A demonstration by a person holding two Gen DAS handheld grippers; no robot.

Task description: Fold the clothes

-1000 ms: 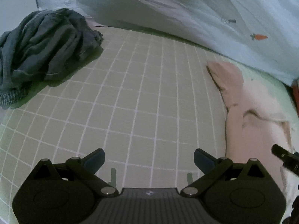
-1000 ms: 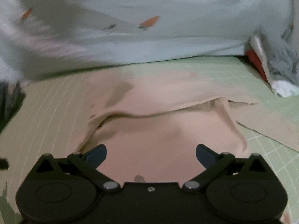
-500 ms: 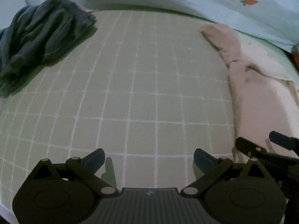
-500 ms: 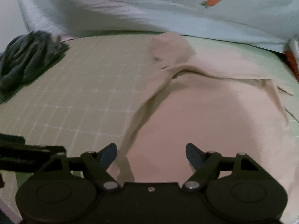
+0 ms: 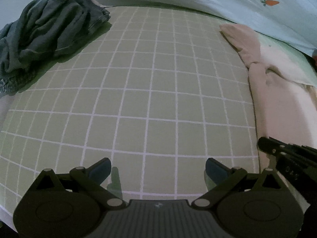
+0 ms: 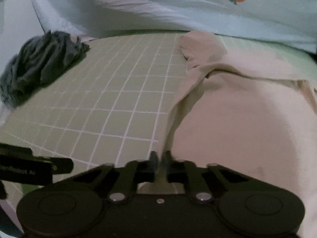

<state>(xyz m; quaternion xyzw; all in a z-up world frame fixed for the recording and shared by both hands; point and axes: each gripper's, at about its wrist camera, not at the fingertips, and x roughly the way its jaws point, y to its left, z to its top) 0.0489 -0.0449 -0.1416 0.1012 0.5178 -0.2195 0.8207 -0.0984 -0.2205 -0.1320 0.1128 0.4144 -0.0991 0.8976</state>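
A pale pink garment [image 6: 237, 123] lies spread on the green grid mat [image 6: 122, 91], with one sleeve reaching to the far edge. My right gripper [image 6: 160, 158] is shut on the garment's near left edge, which rises in a ridge between its fingers. In the left wrist view the pink garment [image 5: 277, 99] lies at the right, and my left gripper [image 5: 157, 166] is open and empty over bare mat [image 5: 150, 91] to its left. The right gripper's body [image 5: 287, 158] shows at the lower right there.
A crumpled dark grey garment [image 5: 45, 33] is heaped at the mat's far left corner; it also shows in the right wrist view [image 6: 41, 63]. A light blue sheet with a carrot print [image 6: 198, 6] hangs along the back. The left gripper's body [image 6: 29, 170] sits at the lower left.
My right gripper has gone from open to shut on the pink garment's left edge. Both grippers have shifted left and lower over the mat.
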